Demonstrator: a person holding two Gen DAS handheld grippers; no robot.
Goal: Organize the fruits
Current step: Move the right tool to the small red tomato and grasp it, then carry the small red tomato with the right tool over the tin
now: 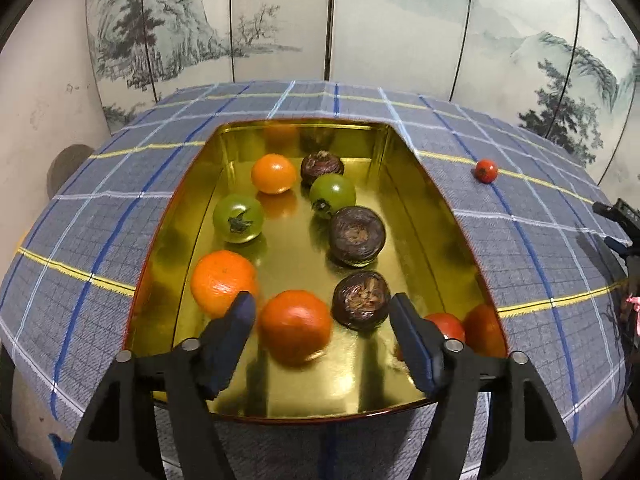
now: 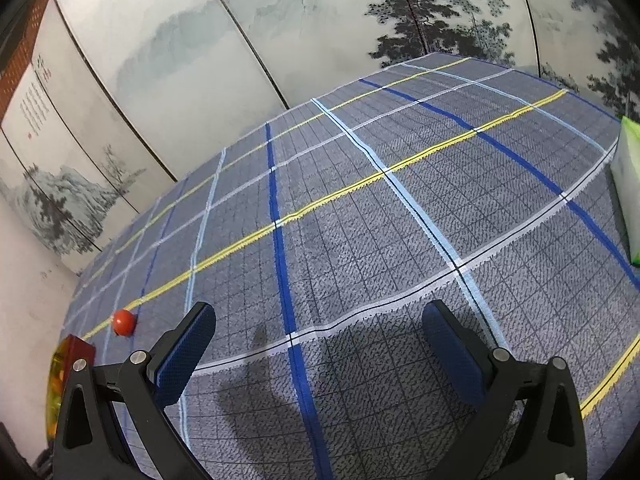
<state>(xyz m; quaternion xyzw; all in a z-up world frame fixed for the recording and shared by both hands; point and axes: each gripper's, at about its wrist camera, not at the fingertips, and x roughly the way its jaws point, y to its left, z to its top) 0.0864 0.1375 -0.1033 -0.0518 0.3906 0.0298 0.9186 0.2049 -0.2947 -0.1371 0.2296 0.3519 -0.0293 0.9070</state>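
A gold tin tray sits on the checked tablecloth and holds several fruits: oranges, green tomatoes, dark brown fruits and a red tomato. My left gripper is open above the tray's near end, with a blurred orange fruit between and below its fingers. One small red tomato lies on the cloth right of the tray; it also shows in the right wrist view. My right gripper is open and empty above the cloth. The tray's corner shows at far left.
A painted folding screen stands behind the table. A green and white pack lies at the right edge of the cloth. The other gripper's dark parts show at the far right of the left wrist view.
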